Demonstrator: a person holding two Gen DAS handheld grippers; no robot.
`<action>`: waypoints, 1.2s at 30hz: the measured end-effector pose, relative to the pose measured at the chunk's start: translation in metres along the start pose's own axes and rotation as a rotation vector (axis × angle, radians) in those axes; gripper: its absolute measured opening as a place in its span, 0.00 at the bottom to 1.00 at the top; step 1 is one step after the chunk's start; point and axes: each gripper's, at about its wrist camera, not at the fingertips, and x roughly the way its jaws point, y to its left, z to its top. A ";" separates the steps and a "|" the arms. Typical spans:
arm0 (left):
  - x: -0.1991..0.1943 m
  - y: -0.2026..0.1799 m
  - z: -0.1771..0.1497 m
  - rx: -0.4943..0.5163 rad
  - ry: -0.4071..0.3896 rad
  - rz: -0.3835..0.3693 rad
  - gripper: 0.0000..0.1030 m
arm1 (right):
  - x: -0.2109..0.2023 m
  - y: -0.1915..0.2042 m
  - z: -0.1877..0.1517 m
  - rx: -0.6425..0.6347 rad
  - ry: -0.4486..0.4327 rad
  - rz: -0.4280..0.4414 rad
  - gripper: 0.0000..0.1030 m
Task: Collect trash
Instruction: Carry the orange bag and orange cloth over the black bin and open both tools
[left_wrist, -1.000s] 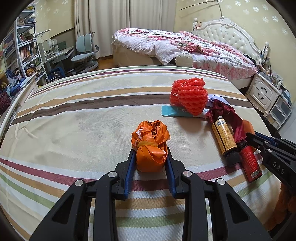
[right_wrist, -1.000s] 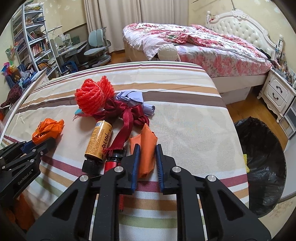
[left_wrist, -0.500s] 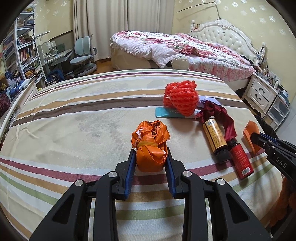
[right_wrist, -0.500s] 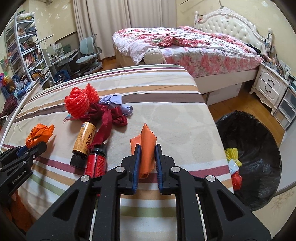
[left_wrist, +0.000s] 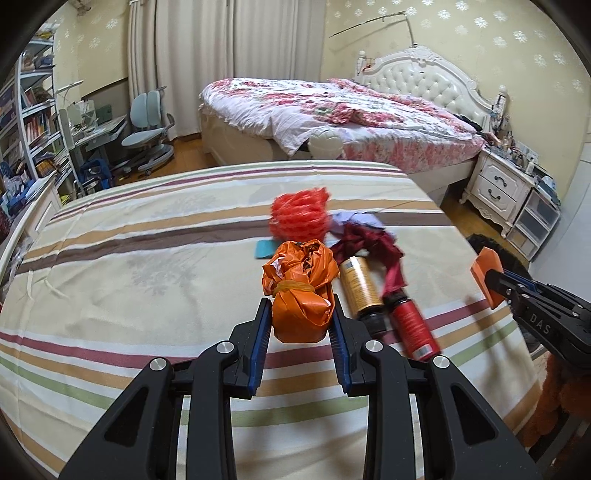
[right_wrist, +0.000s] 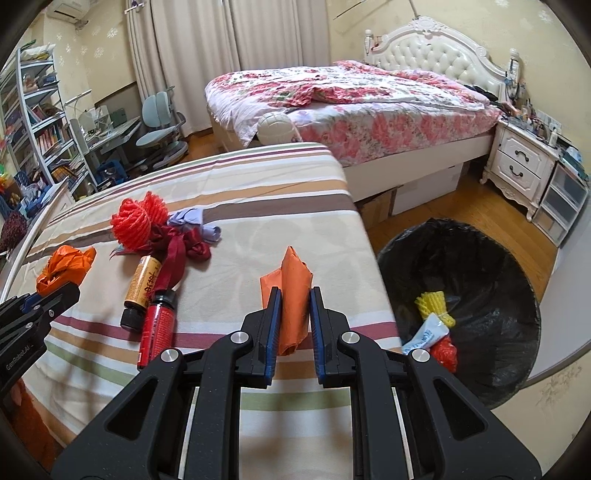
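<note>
My left gripper (left_wrist: 299, 312) is shut on a crumpled orange plastic bag (left_wrist: 301, 291) tied with a rubber band, lifted just off the striped bed cover. That same bag (right_wrist: 62, 264) shows at the left in the right wrist view. My right gripper (right_wrist: 293, 299) is shut on a folded orange packet (right_wrist: 291, 295), held near the bed's right edge; the packet (left_wrist: 487, 275) also appears at the right of the left wrist view. A black-lined trash bin (right_wrist: 476, 280) stands on the floor to the right, with a yellow net and wrappers inside.
Left on the striped bed cover (right_wrist: 258, 206) are a red mesh net (right_wrist: 136, 219), a dark red ribbon (right_wrist: 177, 251), a pale purple cloth (right_wrist: 192, 218), a gold bottle (right_wrist: 144, 286), a red bottle (right_wrist: 157, 330) and a teal card (left_wrist: 264, 249). A floral bed and white nightstand stand behind.
Both grippers have carried their orange loads to the right and slightly up. The trash bin has come further into the right wrist view, and the bag now hangs beside the bottles.
</note>
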 end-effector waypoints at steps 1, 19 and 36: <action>-0.001 -0.006 0.001 0.006 -0.006 -0.007 0.30 | -0.002 -0.004 0.000 0.006 -0.006 -0.006 0.15; 0.024 -0.143 0.027 0.189 -0.035 -0.191 0.30 | -0.019 -0.098 0.002 0.128 -0.054 -0.162 0.15; 0.071 -0.226 0.034 0.298 0.000 -0.218 0.30 | -0.006 -0.157 -0.002 0.202 -0.040 -0.209 0.15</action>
